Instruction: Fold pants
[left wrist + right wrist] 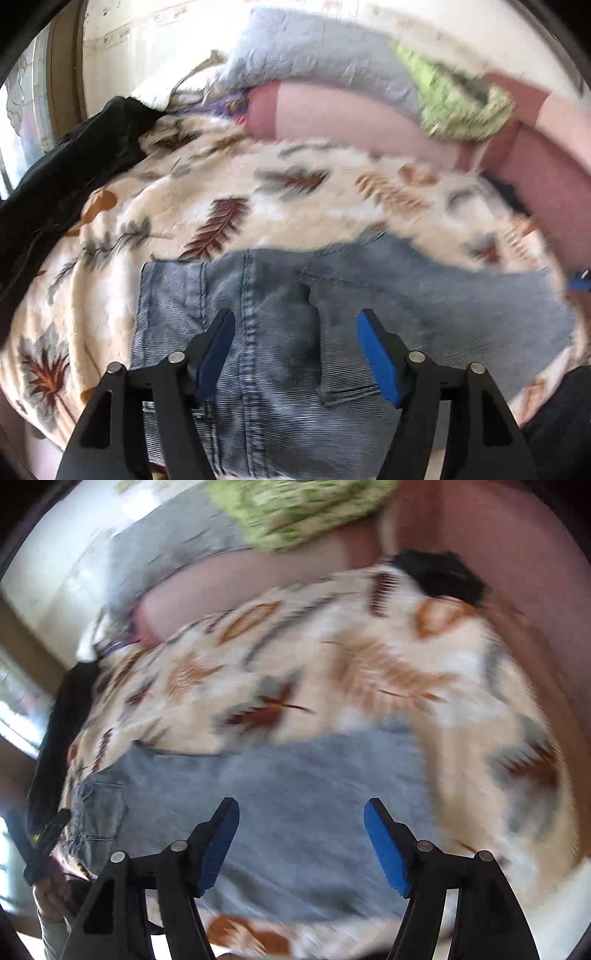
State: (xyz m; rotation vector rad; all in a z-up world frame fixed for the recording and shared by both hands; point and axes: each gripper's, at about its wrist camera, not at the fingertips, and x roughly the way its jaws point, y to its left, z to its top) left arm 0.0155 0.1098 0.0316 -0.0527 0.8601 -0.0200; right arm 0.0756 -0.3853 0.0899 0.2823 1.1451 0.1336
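Left claw point(295, 354): mine, jaws wide, nothing between, above the jeans point(280, 332).
Right claw point(301, 843): wide, empty, over the same denim.
Jeans: lying on the leaf blanket point(221, 177) on the bed, looking folded into a compact stack.
Left: perhaps a last fold; blur hides edges.

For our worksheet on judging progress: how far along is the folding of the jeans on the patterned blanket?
Done: the faded blue denim jeans lie as a compact, apparently doubled-over bundle on the cream leaf-patterned blanket. In hand: nothing; the left tongs and right tongs both stand open above the denim. Left: the raised crease by the seam still wants flattening, and perhaps one more fold.
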